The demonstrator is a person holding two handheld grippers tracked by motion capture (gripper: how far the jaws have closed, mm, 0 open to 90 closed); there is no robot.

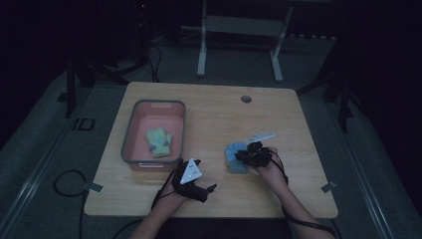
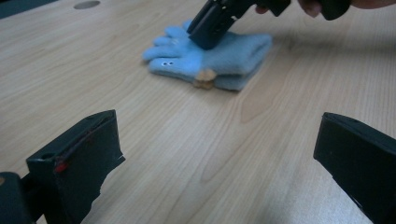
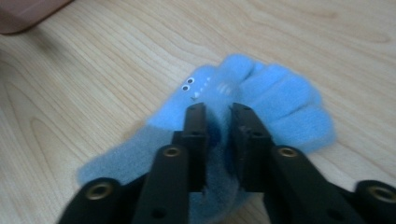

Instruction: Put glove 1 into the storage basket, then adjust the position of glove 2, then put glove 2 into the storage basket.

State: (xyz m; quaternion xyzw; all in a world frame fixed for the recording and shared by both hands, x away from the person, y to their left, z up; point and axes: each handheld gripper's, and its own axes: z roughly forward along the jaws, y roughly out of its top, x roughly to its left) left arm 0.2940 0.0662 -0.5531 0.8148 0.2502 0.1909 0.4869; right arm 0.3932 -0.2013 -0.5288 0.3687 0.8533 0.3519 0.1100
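Note:
A pair of light blue gloves [image 1: 234, 157] [image 2: 219, 58] [image 3: 280, 102] lies stacked on the wooden table [image 1: 219, 114], with small eyes printed on the upper one. My right gripper [image 1: 242, 155] [image 3: 218, 116] presses down on the gloves, its jaws nearly together and pinching a fold of the blue fabric. In the left gripper view this same gripper [image 2: 210, 32] comes down from the top onto the gloves. My left gripper [image 1: 201, 174] [image 2: 215, 154] hovers over bare table left of the gloves, jaws wide apart and holding nothing.
A pink bin with a grey rim [image 1: 130, 144] stands at the table's left, with a yellow-green glove [image 1: 158, 141] lying inside. A round cable hole [image 1: 246, 98] sits near the far edge. Table legs and cables are on the floor beyond.

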